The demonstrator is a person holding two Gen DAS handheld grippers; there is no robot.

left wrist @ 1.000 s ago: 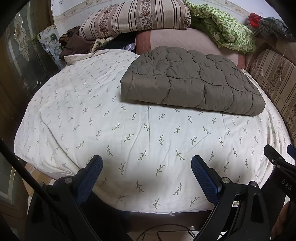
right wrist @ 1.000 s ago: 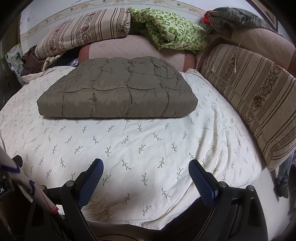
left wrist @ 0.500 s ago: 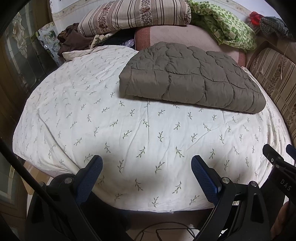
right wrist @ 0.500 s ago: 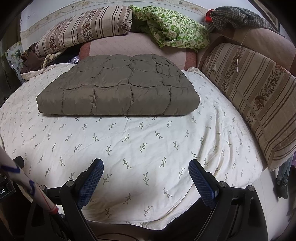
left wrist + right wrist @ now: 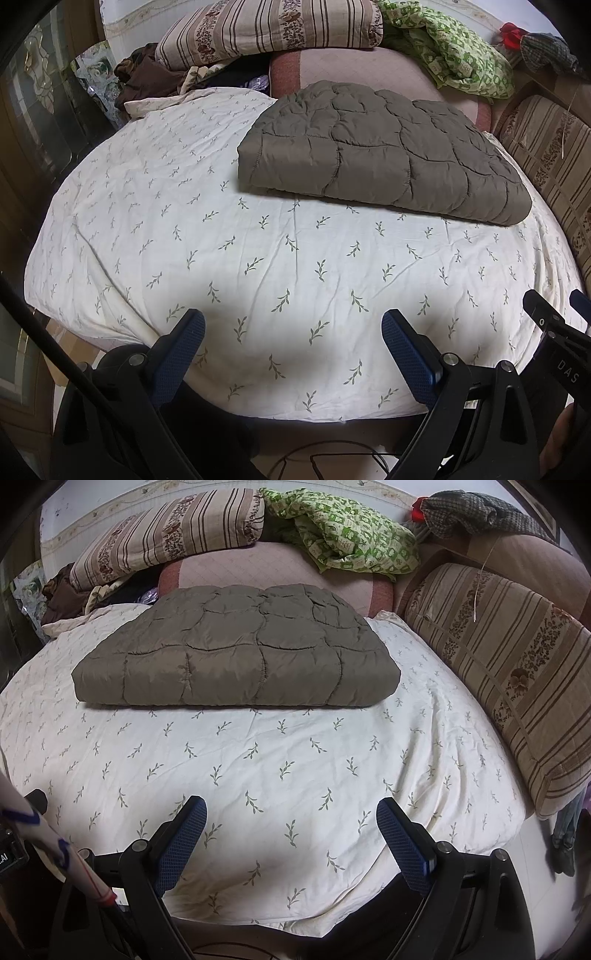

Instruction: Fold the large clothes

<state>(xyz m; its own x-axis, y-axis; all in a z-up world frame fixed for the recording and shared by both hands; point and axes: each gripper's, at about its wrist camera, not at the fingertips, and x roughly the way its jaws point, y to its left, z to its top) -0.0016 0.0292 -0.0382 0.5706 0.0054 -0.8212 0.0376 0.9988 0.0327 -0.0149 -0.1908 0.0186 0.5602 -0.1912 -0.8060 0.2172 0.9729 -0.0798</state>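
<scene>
1. A bed covered with a cream sheet printed with small green sprigs (image 5: pixel 258 258) fills most of both wrist views.
2. A folded, quilted, grey-brown padded garment (image 5: pixel 236 657) lies flat on the sheet at about 12 o'clock in the right wrist view; in the left wrist view it lies toward 1 o'clock (image 5: pixel 384 155). Its near folded edge is straight and thick.
3. The left gripper (image 5: pixel 293 332) hovers over the near edge of the bed at 6 o'clock, its blue-padded fingers (image 5: pixel 181 354) spread wide apart, holding nothing and well apart from the garment.
4. The right gripper (image 5: pixel 290 819) hovers likewise at 6 o'clock of its own view, fingers (image 5: pixel 402 842) wide apart, with nothing between them.
5. In the left wrist view, part of the right gripper shows at 4 o'clock.
6. Behind the garment at 11 o'clock lies a striped floral pillow (image 5: pixel 166 535); at 1 o'clock, a crumpled green patterned cloth (image 5: pixel 351 535).
7. At 3 o'clock in the right wrist view, a long striped bolster (image 5: pixel 517 672) runs along the bed's side.
8. At 10 o'clock, dark brown clothes (image 5: pixel 147 77) are heaped.
</scene>
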